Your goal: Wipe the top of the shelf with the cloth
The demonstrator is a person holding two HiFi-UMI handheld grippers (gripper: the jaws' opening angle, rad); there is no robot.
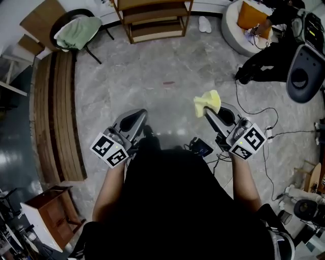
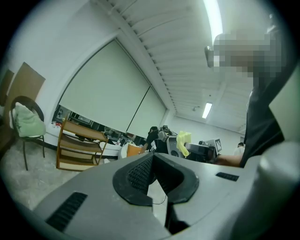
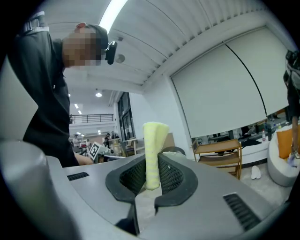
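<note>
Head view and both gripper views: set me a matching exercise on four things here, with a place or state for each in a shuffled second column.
Column one:
1. cloth
2. left claw
3. shelf
4. green fabric

Column two:
A. draped over a chair
B. shut, with nothing in it
C. standing far ahead of both claws
D. pinched in the right claw

Pairs: 1-D, 2-B, 3-C, 4-A
</note>
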